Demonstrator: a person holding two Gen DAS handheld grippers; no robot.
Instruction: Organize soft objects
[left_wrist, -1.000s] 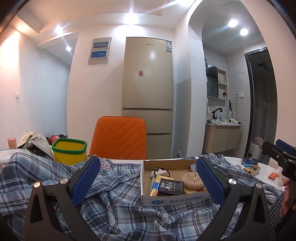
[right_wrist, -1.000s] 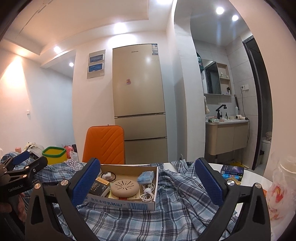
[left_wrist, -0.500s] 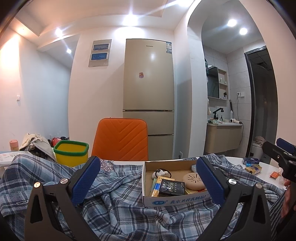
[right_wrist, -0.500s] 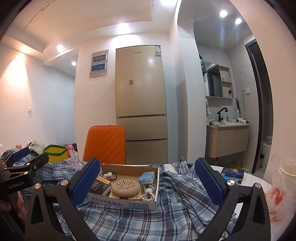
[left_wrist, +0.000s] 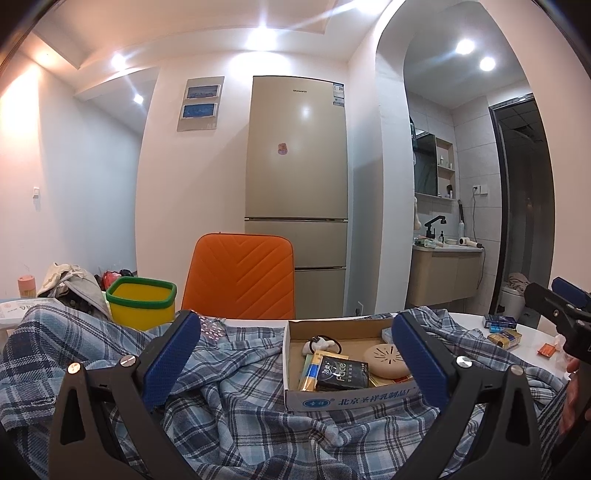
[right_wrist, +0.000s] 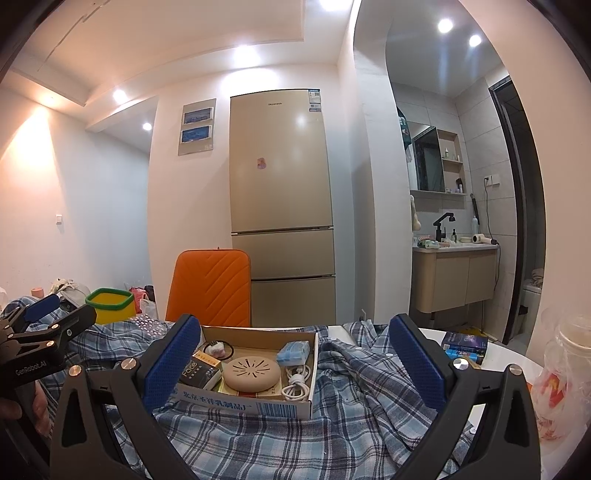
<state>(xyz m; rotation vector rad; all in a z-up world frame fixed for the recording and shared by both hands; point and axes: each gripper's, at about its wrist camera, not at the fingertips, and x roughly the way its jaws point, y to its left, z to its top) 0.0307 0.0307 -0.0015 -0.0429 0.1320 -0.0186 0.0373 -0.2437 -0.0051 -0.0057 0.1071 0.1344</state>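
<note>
A blue plaid shirt (left_wrist: 236, 413) lies rumpled across the white table, also spread under the box in the right wrist view as the plaid shirt (right_wrist: 351, 398). A shallow cardboard box (left_wrist: 354, 400) of small items rests on the cloth. My left gripper (left_wrist: 295, 354) hovers open over the shirt, nothing between its fingers. My right gripper (right_wrist: 293, 360) is open too, held above the box (right_wrist: 258, 406) and cloth. Each gripper shows at the edge of the other's view.
An orange chair (left_wrist: 240, 277) stands behind the table, with a yellow bin (left_wrist: 142, 302) to its left and a tall fridge (left_wrist: 297, 170) behind. Small packs (left_wrist: 504, 334) lie on the bare table at right. A clear plastic bottle (right_wrist: 565, 373) stands at far right.
Both views have tilted slightly upward and drawn back a little. The shirt and box have not moved, and both grippers stay open.
</note>
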